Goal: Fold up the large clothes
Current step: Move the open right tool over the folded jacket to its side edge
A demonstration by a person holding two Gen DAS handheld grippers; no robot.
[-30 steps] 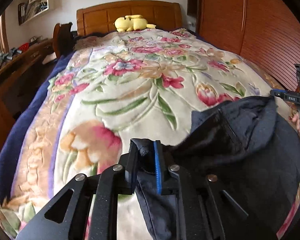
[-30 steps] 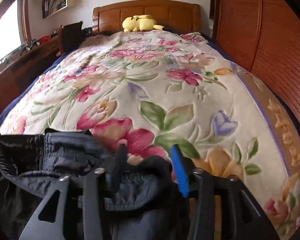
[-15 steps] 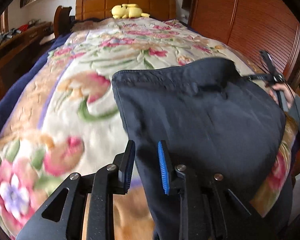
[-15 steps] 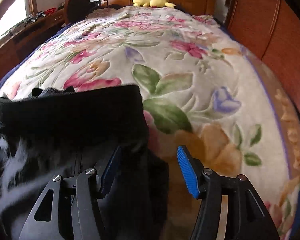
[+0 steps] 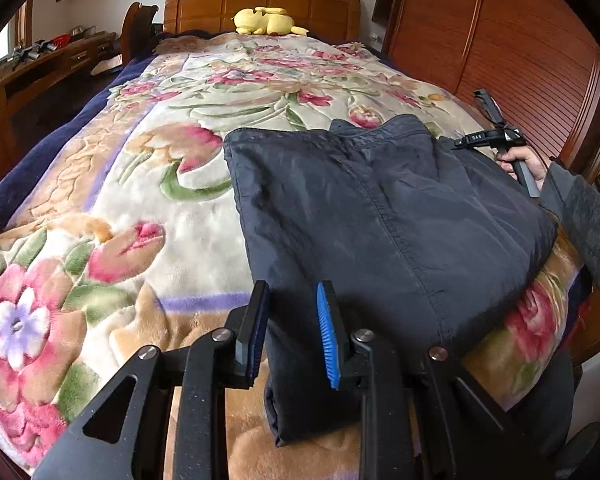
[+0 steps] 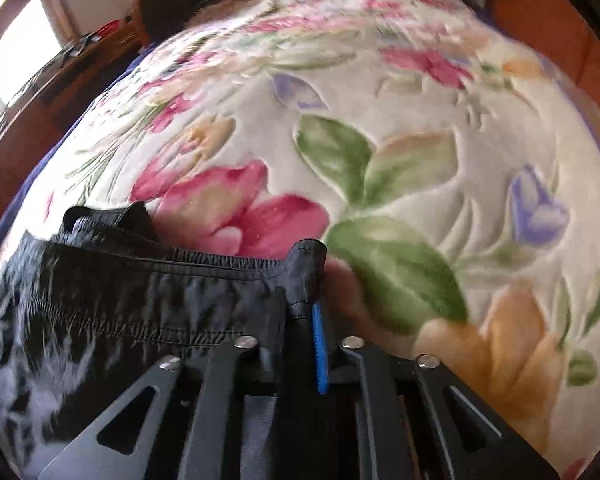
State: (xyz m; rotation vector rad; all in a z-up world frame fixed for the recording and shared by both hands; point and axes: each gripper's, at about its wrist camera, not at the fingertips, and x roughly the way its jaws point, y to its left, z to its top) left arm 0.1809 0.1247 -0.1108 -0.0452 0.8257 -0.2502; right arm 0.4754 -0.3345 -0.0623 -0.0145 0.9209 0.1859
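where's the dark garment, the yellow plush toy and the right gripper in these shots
dark garment (image 5: 380, 216): left wrist view, on its flat top panel beside the seam.
yellow plush toy (image 5: 266, 21): left wrist view, on its body, at the headboard.
right gripper (image 6: 302, 312): right wrist view, between its fingertips, pinching the garment's corner.

Folded trousers (image 5: 380, 216) lay on the blanket (image 5: 172, 208) at the bed's near end, plush toy (image 5: 268, 21) far behind by the headboard (image 5: 204, 4), wardrobe (image 5: 500, 40) right.

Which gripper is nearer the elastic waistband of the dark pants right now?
Right. The right gripper is shut on the waistband corner; the left gripper sits open at the folded pants' opposite edge.
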